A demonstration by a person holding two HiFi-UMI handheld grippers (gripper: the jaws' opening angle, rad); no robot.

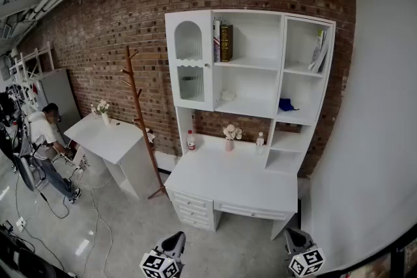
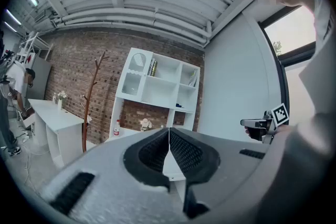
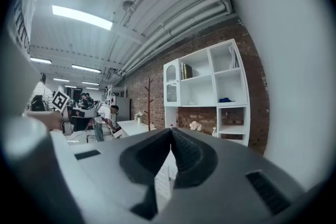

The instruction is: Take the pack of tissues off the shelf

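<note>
Left gripper [image 2: 169,131]: jaws shut, tips meeting, nothing between them. Right gripper [image 3: 171,131]: jaws also together, empty. Both are held level and low at the near edge of the head view, in front of a white desk [image 1: 228,185] and pointing toward it.

On the back of the desk top stand a red-capped bottle [image 1: 191,140], a small vase of flowers [image 1: 230,137] and a small clear bottle [image 1: 260,142].

Above them is the white shelf unit [image 1: 285,68]. The pack of tissues [image 1: 227,96] looks to be the small whitish item in the lower middle compartment, on the left part of its board. It is well apart from both grippers, up and beyond them, and touches neither. It seems to lie flat, its longer side running left-right along the board. It is too small to tell which end faces where.

A blue item [image 1: 287,104] lies in the compartment to the right, and books [image 1: 225,42] stand in the top middle one.

A wooden coat stand [image 1: 139,114] is left of the desk. A brick wall [image 1: 130,3] is behind everything.
</note>
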